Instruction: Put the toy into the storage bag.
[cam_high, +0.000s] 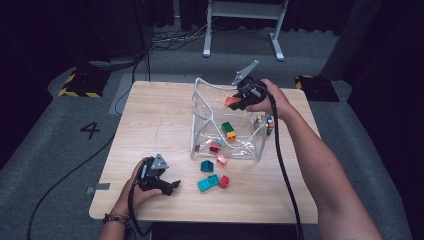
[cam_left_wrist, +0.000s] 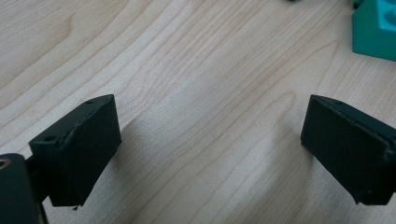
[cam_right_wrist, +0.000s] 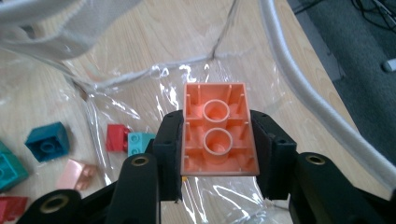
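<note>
An orange brick (cam_right_wrist: 217, 135), hollow underside toward the camera, is clamped between the jaws of my right gripper (cam_right_wrist: 217, 149). In the high view that right gripper (cam_high: 239, 101) hangs with the orange brick (cam_high: 231, 101) over the open top of a clear plastic bag (cam_high: 250, 145) with a white rim. Green and orange bricks (cam_high: 228, 130) and a red brick (cam_high: 214, 147) lie inside the bag. My left gripper (cam_high: 169, 187) rests near the table's front left, jaws wide apart over bare wood (cam_left_wrist: 210, 140) with nothing between them.
Loose bricks lie in front of the bag: a dark teal one (cam_high: 207, 166), a teal one (cam_high: 208, 183), a red one (cam_high: 224, 182) and a pink one (cam_high: 221, 160). A multicoloured cube (cam_high: 268, 122) sits at the bag's right. Cables trail off the wooden table (cam_high: 155, 120).
</note>
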